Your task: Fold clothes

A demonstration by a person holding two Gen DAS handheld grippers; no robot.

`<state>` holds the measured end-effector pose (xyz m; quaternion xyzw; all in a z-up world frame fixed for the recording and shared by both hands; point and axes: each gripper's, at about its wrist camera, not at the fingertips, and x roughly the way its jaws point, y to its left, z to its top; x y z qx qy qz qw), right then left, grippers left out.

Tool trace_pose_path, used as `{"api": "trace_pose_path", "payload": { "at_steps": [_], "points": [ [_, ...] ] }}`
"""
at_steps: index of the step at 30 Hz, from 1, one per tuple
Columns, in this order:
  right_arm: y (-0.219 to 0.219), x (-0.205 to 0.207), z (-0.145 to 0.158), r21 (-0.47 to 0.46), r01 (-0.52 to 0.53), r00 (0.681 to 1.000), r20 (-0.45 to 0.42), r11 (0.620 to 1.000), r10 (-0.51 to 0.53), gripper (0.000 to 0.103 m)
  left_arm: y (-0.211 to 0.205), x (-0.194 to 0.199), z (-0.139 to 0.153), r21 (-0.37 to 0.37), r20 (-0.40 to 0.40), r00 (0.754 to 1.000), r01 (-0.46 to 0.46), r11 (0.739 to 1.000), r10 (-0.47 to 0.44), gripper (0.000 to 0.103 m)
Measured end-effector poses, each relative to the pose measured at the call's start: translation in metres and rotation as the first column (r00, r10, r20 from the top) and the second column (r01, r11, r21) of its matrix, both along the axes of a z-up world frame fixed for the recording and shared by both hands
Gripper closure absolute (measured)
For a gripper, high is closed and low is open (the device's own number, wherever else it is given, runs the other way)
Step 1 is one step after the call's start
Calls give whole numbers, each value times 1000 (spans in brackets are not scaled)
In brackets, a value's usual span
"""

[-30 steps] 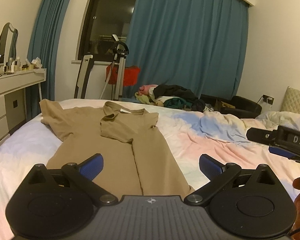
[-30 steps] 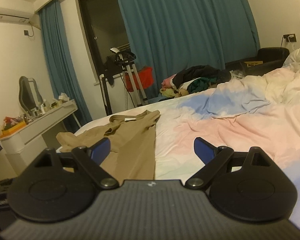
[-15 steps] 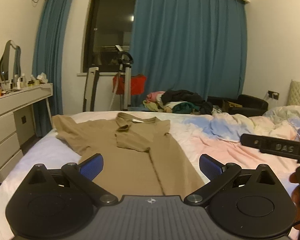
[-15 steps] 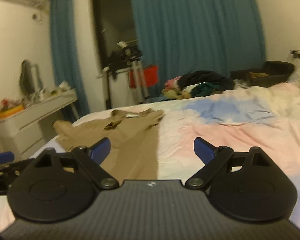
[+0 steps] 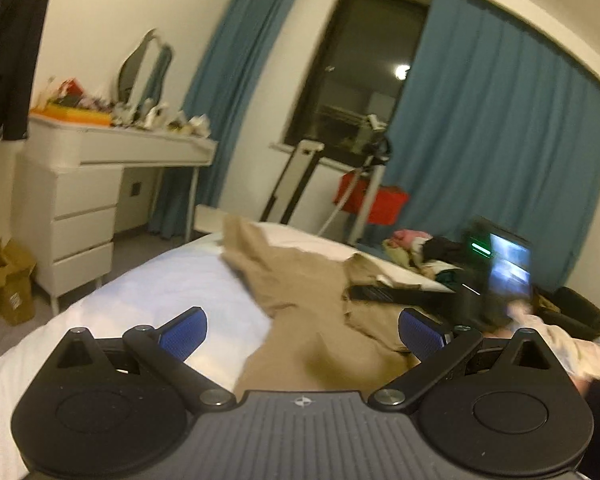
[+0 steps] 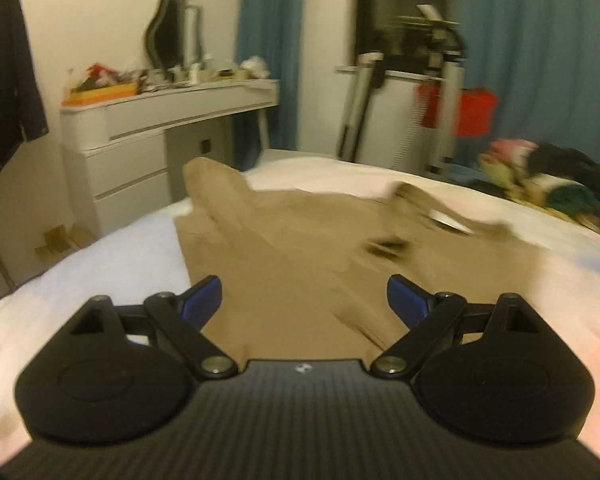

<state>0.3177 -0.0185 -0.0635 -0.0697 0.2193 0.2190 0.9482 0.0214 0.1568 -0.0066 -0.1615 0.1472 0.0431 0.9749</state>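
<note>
We find the tan short-sleeved collared garment (image 5: 300,312) spread on the bed with its pale pastel duvet (image 5: 172,292), its collar at the far end, one sleeve reaching out far left toward the bed's edge, the near body partly doubled over along a lengthwise crease. The left gripper (image 5: 302,330) hangs just above the near hem with its blue-padded jaws well apart and nothing between them. The right gripper (image 6: 304,298) likewise stands wide apart and empty over the middle of the cloth; in the left wrist view its dark body (image 5: 420,296) lies across the far right part of the garment, near the collar. Both views are smeared, so we cannot tell whether either gripper touches the fabric. The garment is neither flat nor neatly folded; this state would fit a fold partly made as well as a garment being laid out. Risks as we judge them: a pinch that takes only the top layer would drag the doubled panel askew; a pinch that goes too deep would catch the soft duvet along with the cloth and pull it up. The far-left sleeve sits near the mattress edge and could slide off if the body is tugged. A heap of mixed clothes (image 6: 540,184) lies well apart at far right.
</note>
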Motion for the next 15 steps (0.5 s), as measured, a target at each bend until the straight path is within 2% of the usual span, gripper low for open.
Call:
{"api": "trace_pose_path", "payload": {
  "at_steps": [3,7,10,12,13,14,15],
  "points": [
    [54,47,-15,0,-74,997,-29,997,74,12,12,8,-11,-14,-7,999,-42,999,42,0],
    [120,92,-39,-41,-166,984,-66,985,163,12,20,31,-31,-19,-56,995,-81,997,80,0],
    [162,114,-58,-131,-169,984,-73,977,161,12,27,43,-41,-35,-75,992,-107,994,105,0],
    [175,123,-63,-159,-162,987,-34,974,159,12,31,52,-48,-54,-93,988,-126,991,121,0],
    [175,129,-63,-138,-149,989,-30,979,146,14,31,55,-51,-58,-103,987,-127,990,120,0],
    [173,135,-62,-117,-135,991,-25,984,133,35,29,57,-54,-57,-113,987,-125,991,117,0],
    [162,136,-55,-93,-109,994,-12,990,108,62,28,60,-57,-56,-122,986,-122,991,115,0]
  ]
}}
